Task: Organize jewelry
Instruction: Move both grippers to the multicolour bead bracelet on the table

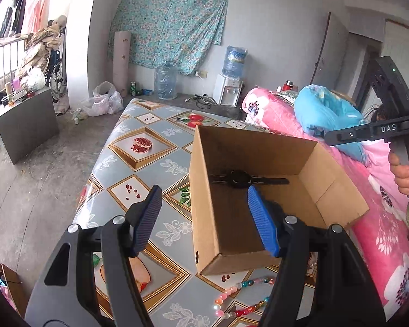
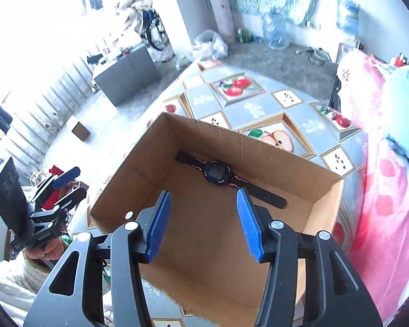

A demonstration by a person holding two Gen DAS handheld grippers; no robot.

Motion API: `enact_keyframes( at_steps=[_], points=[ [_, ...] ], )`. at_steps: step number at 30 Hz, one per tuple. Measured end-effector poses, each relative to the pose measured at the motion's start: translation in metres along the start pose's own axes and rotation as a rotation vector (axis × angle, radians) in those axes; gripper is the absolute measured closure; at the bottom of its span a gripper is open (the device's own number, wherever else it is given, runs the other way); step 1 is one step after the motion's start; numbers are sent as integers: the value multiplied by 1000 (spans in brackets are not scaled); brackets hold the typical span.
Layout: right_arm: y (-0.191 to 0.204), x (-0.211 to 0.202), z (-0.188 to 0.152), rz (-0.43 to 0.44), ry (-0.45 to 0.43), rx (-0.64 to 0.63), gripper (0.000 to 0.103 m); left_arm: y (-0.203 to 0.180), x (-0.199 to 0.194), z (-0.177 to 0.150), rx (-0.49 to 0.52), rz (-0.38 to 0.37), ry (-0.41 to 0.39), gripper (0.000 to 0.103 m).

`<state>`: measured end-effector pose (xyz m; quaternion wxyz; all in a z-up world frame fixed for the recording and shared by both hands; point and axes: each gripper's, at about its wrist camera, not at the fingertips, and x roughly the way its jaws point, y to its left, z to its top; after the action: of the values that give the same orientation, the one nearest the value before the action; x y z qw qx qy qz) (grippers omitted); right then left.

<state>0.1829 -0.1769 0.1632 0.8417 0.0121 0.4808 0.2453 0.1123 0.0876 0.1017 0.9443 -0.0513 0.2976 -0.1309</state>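
Observation:
An open cardboard box (image 1: 218, 218) (image 2: 128, 179) stands on a table with a fruit-pattern cloth (image 1: 139, 163) (image 2: 248, 109). A black watch (image 1: 238, 179) (image 2: 218, 175) lies flat on the box floor. A colourful bead necklace (image 1: 240, 297) lies on the cloth in front of the box. My left gripper (image 1: 204, 204) is open and empty, its fingers astride the box's left wall. My right gripper (image 2: 203, 204) is open and empty above the box, just short of the watch. The left gripper also shows in the right wrist view (image 2: 68, 185).
A pink floral quilt (image 1: 381, 218) (image 2: 390, 190) and a blue pillow (image 1: 321, 109) lie right of the table. A grey cabinet (image 1: 24, 125), plastic bags (image 1: 101, 100), water jugs (image 1: 165, 81) and a dispenser (image 1: 229, 90) stand on the floor beyond.

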Motion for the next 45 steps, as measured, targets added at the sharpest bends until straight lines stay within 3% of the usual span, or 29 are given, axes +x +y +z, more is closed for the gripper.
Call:
enact_keyframes(
  at_steps=[6, 9, 13, 16, 20, 23, 26, 28, 32, 45],
  points=[
    [15, -72, -87, -16, -185, 17, 36, -28, -43, -41, 71, -135, -20, 39],
    [9, -61, -139, -9, -204, 90, 28, -43, -41, -68, 85, -184, 53, 38],
    [9, -24, -199, -23, -155, 191, 28, -56, -11, -103, 34, -239, 197, 38],
    [10, 12, -233, -21, -118, 256, 28, -65, 16, -119, 33, -232, 260, 39],
    [29, 40, -264, -116, -114, 224, 28, -72, 42, -130, 48, -225, 296, 40],
    [44, 51, -281, -169, -160, 205, 20, -71, 52, -140, 34, -234, 356, 43],
    [62, 58, -289, -222, -176, 127, 14, -71, 45, -144, 52, -241, 364, 44],
    [69, 61, -291, -215, -178, 100, 7, -70, 39, -147, 55, -250, 379, 44],
    [76, 63, -289, -229, -172, 79, 6, -68, 30, -152, 78, -240, 400, 44],
    [55, 49, -293, -80, -243, 158, 6, -54, 12, -157, 77, -201, 379, 44]
  ],
)
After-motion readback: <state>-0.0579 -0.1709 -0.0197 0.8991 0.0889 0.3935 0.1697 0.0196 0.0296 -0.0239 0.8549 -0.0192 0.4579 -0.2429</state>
